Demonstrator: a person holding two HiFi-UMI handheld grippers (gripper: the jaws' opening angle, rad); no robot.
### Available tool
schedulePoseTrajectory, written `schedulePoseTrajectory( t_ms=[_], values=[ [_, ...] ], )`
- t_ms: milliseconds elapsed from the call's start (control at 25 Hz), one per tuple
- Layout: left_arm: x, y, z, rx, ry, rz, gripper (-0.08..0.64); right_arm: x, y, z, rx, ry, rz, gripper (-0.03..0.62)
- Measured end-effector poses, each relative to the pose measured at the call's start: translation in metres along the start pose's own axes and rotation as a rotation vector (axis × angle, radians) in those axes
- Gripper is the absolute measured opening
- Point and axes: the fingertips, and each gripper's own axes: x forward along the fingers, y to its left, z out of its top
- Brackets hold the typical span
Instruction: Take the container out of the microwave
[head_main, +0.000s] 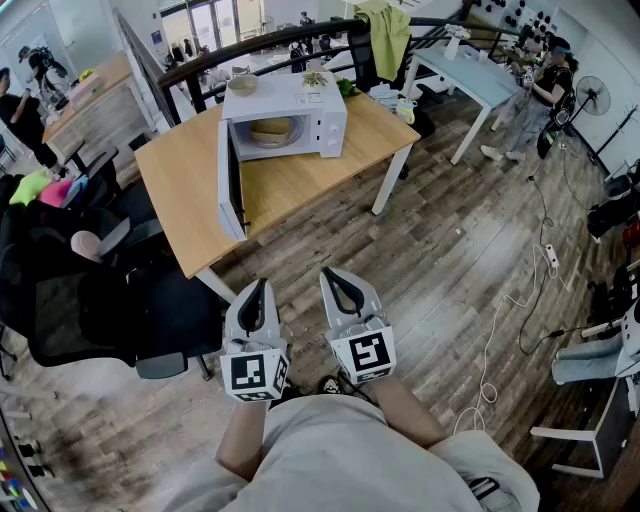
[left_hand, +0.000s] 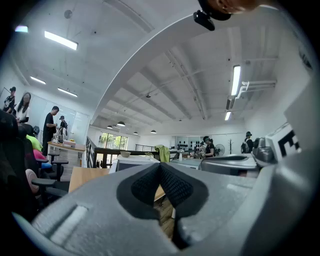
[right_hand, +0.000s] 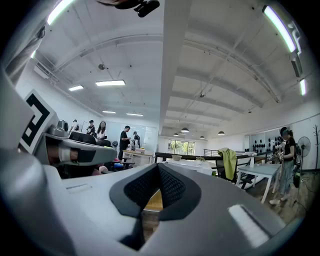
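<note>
Currently both are fully closed on nothing: left grey plastic gripper (head_main: 257, 287) and right grey plastic gripper (head_main: 330, 275), side by side at lower centre. Well apart, at upper centre, the round tan container (head_main: 271, 128) sits inside the boxy white microwave (head_main: 325, 118), its door (head_main: 230, 180) swung open, on the light wooden table (head_main: 180, 190).

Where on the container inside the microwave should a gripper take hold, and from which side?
Probably the near rim of the container, coming straight in through the open front. It looks round and low inside the microwave, which walls every other side; the door stands open at the left.
</note>
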Motion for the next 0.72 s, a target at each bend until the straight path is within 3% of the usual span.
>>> schedulePoseTrajectory(
  t_ms=[280, 560, 720],
  values=[
    [-0.003, -0.008, 0.001, 0.032, 0.020, -0.051, 0.003, -0.007, 0.003, -0.002, 0.026, -0.005, -0.003, 0.011],
    [0.000, 0.015, -0.007, 0.019, 0.054, -0.002, 0.005, -0.004, 0.010, -0.008, 0.057, -0.005, -0.014, 0.011],
    [0.004, 0.021, -0.019, 0.026, 0.100, -0.035, 0.022, 0.002, 0.014, -0.021, 0.067, 0.034, -0.051, 0.011]
  ],
)
